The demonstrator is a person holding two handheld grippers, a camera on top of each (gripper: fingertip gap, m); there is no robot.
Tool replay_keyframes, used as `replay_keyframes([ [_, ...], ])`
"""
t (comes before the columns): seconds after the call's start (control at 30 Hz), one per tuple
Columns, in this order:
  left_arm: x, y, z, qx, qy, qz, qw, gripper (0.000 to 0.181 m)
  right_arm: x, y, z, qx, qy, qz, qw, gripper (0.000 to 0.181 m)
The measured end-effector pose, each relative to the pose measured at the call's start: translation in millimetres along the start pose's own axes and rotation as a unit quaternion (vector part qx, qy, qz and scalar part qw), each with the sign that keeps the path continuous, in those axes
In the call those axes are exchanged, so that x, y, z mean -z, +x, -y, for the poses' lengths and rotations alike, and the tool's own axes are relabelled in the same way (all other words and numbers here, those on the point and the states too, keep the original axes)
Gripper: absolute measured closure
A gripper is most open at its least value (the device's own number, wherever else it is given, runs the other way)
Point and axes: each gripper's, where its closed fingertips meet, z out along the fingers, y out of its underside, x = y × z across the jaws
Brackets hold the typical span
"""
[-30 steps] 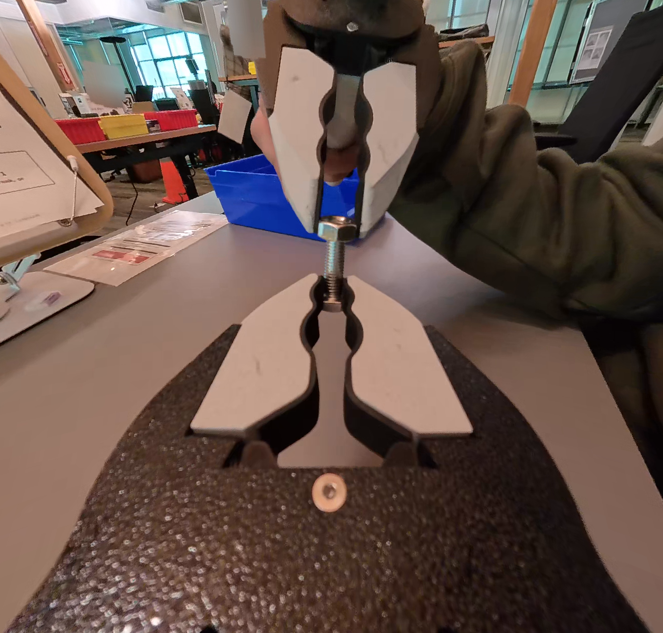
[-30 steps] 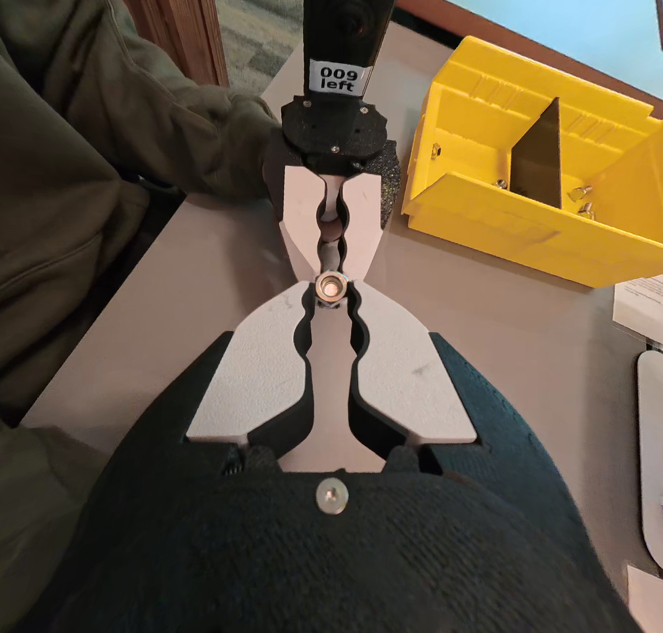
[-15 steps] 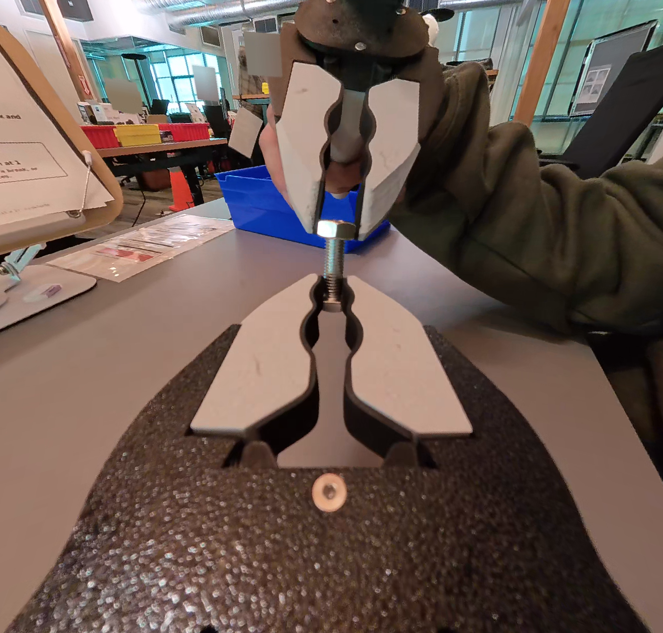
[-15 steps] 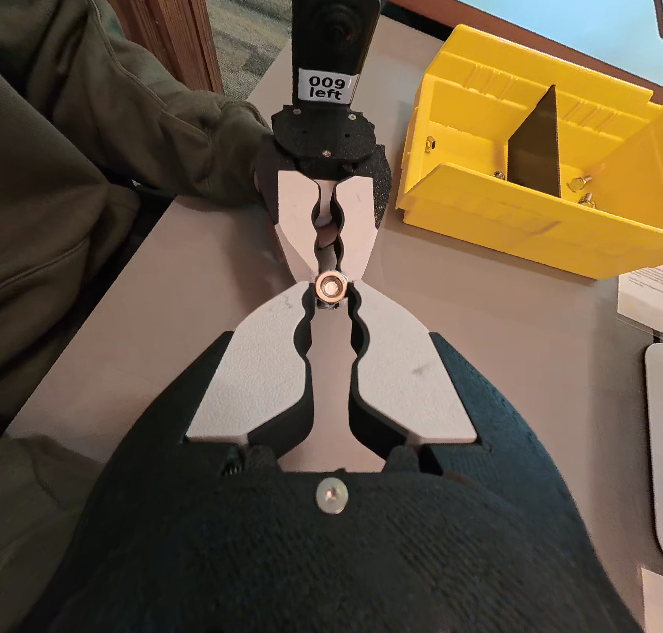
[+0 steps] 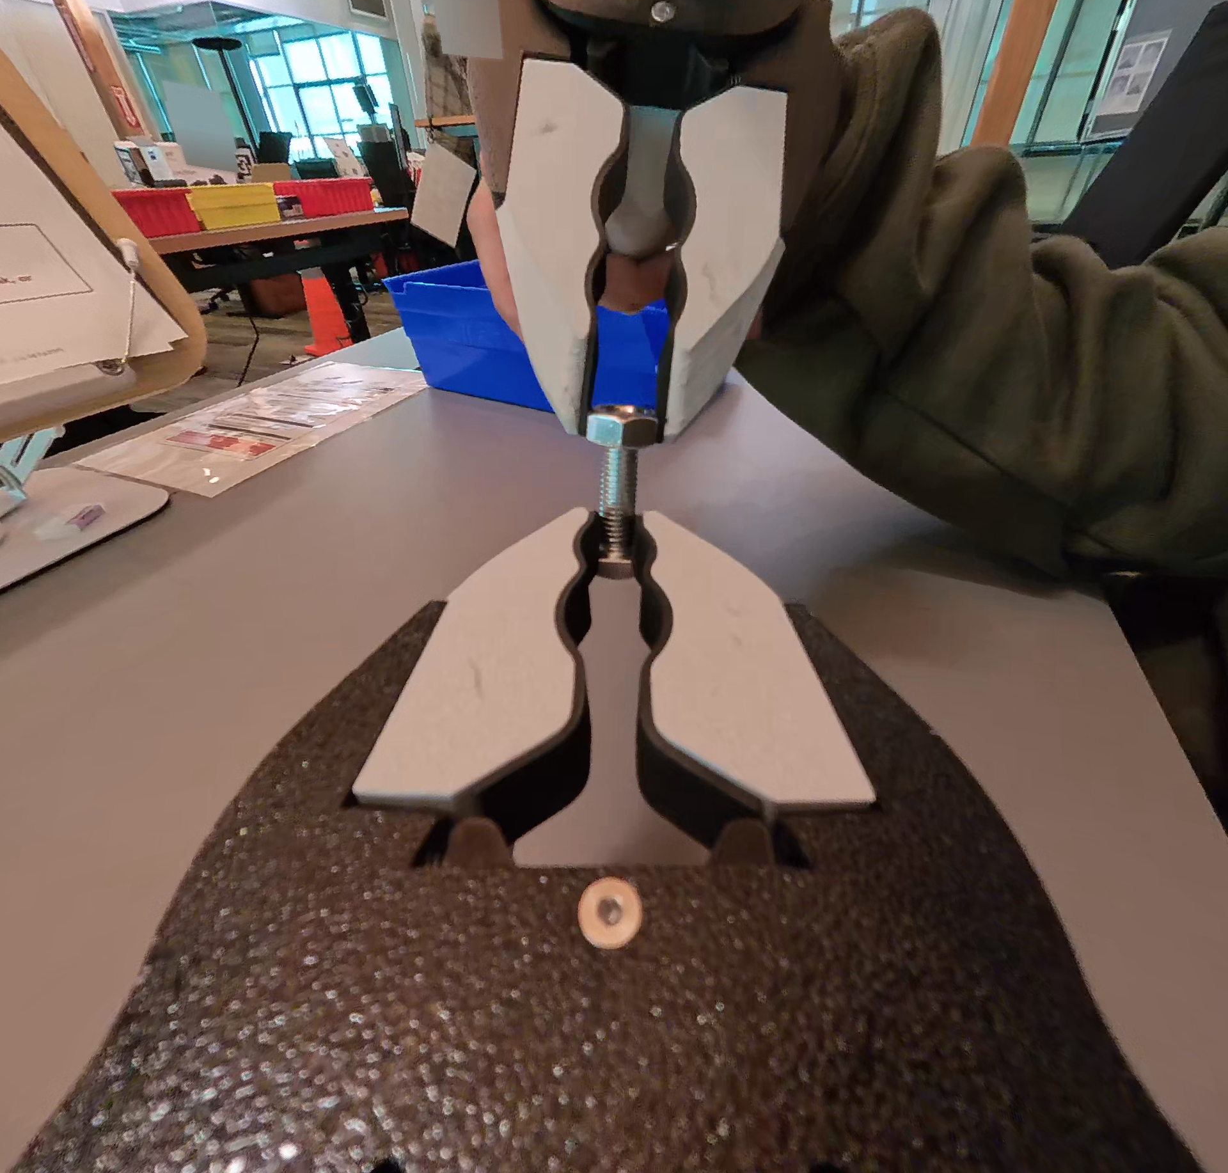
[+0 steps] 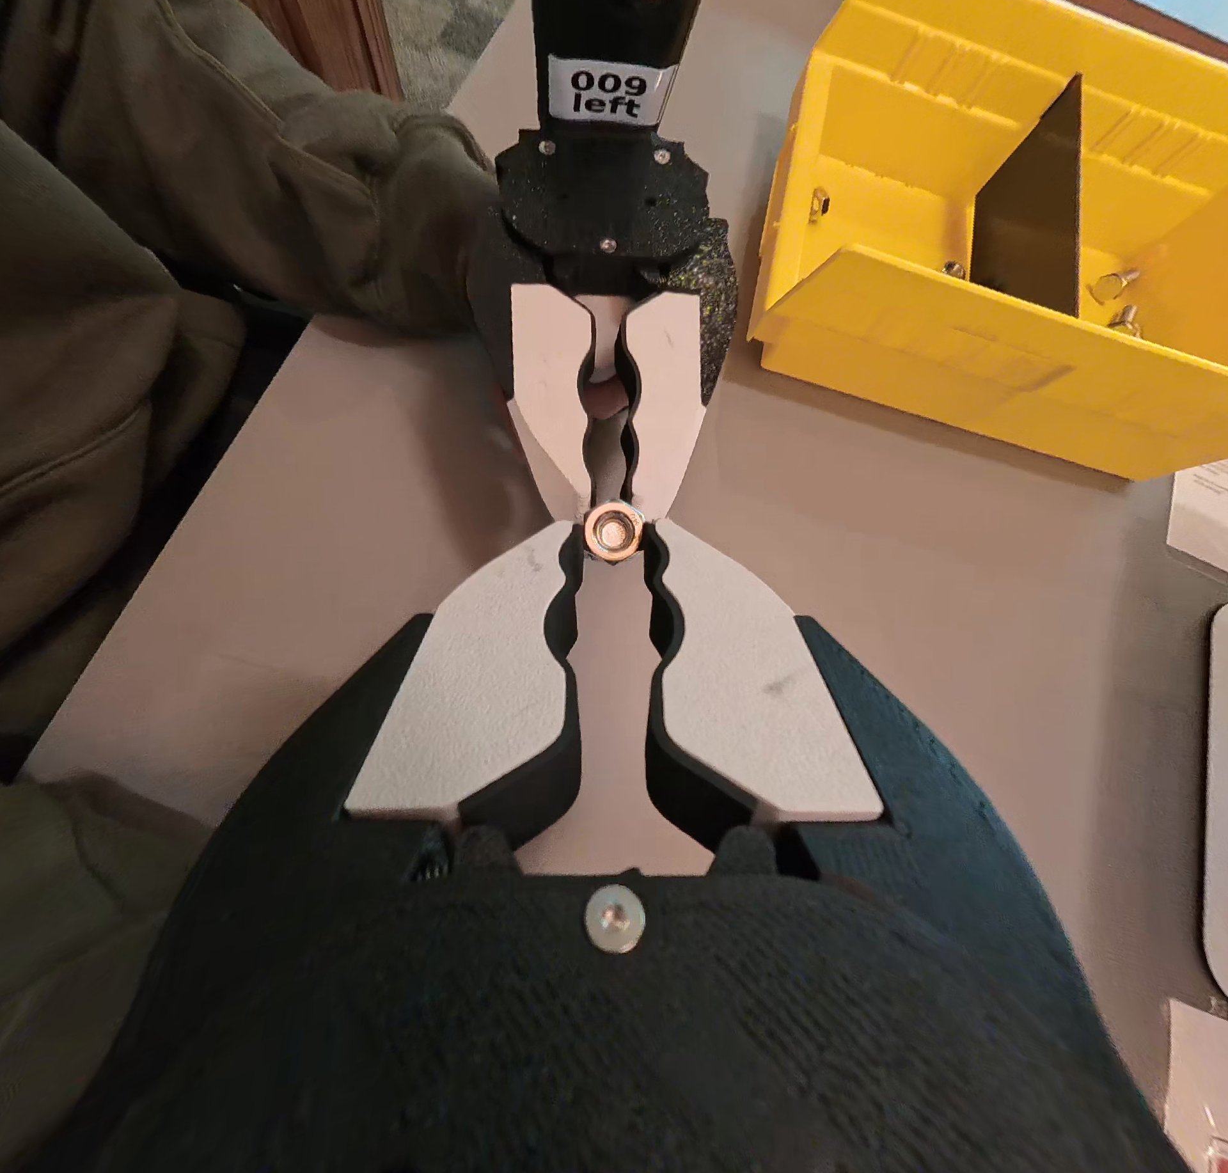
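A silver hex bolt (image 5: 616, 476) is held between my two grippers above the grey table (image 5: 232, 596). My left gripper (image 5: 614, 526) is shut on what looks like a nut (image 5: 614, 564) at the bolt's threaded end. My right gripper (image 5: 623, 427) comes down from above and is shut on the bolt's hex head. In the right wrist view the right gripper (image 6: 614, 533) grips the hex head (image 6: 614, 536), seen end-on. The left gripper (image 6: 611, 500) meets it tip to tip just beyond. The shaft is hidden in that view.
A yellow bin (image 6: 930, 357) with a dark divider and a few loose bolts stands at the right. A blue bin (image 5: 458, 350) stands behind the right gripper. A laminated sheet (image 5: 266, 417) and a paper stand (image 5: 73, 277) are at the left. Olive sleeves (image 5: 997, 357) flank the table. The tips of both grippers are at nearly the same place.
Both grippers keep their hold on the bolt. The right gripper has tilted and come closer over the left one, and the joined pair has shifted slightly over the table.
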Motion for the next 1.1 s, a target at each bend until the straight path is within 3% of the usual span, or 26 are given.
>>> replay_keyframes([
  [0.43, 2, -2, 5, 0.024, 0.029, -0.004, 0.999, 0.172, -1, 4, 2, -0.009, 0.011, -0.008, 1.000, 0.161],
  [0.63, 6, -6, 9, 0.041, 0.048, 0.004, 0.998, 0.172, 2, 7, 9, -0.012, 0.033, -0.022, 0.999, 0.149],
  [0.77, 13, -20, 18, 0.066, 0.081, 0.039, 0.994, 0.173, 10, 19, 21, -0.029, 0.095, -0.056, 0.993, 0.137],
  [0.83, 19, -30, 19, 0.067, 0.085, 0.072, 0.992, 0.173, 14, 35, 34, -0.067, 0.170, -0.118, 0.976, 0.124],
  [0.97, 24, -38, 18, 0.058, 0.078, 0.101, 0.990, 0.172, 19, 49, 41, -0.136, 0.358, -0.252, 0.888, 0.123],
  [1.1, 25, -38, 18, 0.064, 0.088, 0.101, 0.989, 0.172, -7, 46, 34, -0.131, 0.357, -0.254, 0.889, 0.121],
])
